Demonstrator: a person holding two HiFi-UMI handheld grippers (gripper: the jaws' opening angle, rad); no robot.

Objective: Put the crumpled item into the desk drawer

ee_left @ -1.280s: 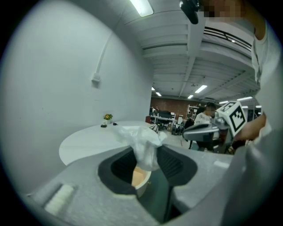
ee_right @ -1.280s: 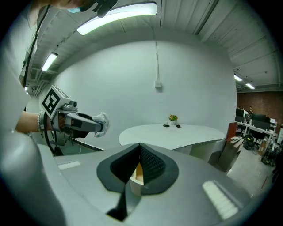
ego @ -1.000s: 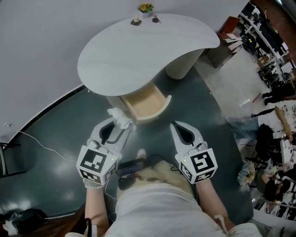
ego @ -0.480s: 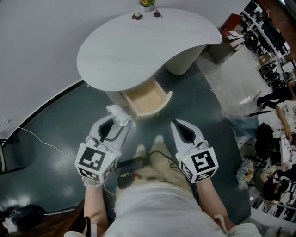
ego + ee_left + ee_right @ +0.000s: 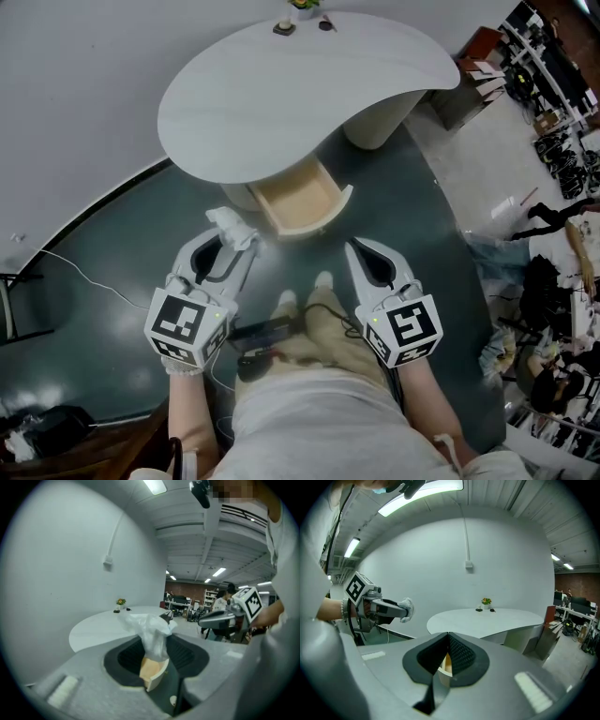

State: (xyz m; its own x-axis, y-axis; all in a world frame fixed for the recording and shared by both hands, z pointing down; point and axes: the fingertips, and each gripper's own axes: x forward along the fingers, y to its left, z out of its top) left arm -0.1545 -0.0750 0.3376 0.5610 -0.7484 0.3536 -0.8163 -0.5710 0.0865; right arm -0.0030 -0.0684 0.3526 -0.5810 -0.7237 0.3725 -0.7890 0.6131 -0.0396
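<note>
Dark floor (image 5: 300, 255) is left bare before the open drawer (image 5: 302, 201); crumpled item (image 5: 229, 226) is clamped by left gripper (image 5: 236, 246) beside its left corner; right gripper (image 5: 354, 248) is held closed, empty; nothing has shifted since 1 second ago.

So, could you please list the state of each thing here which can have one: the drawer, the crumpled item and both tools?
desk drawer, pulled open, inside looks bare.
left tool, shut on the crumpled item.
crumpled item, pinched at the left tool's tips, not yet in the drawer, just beside its left front corner.
right tool, shut, nothing between its jaws.
</note>
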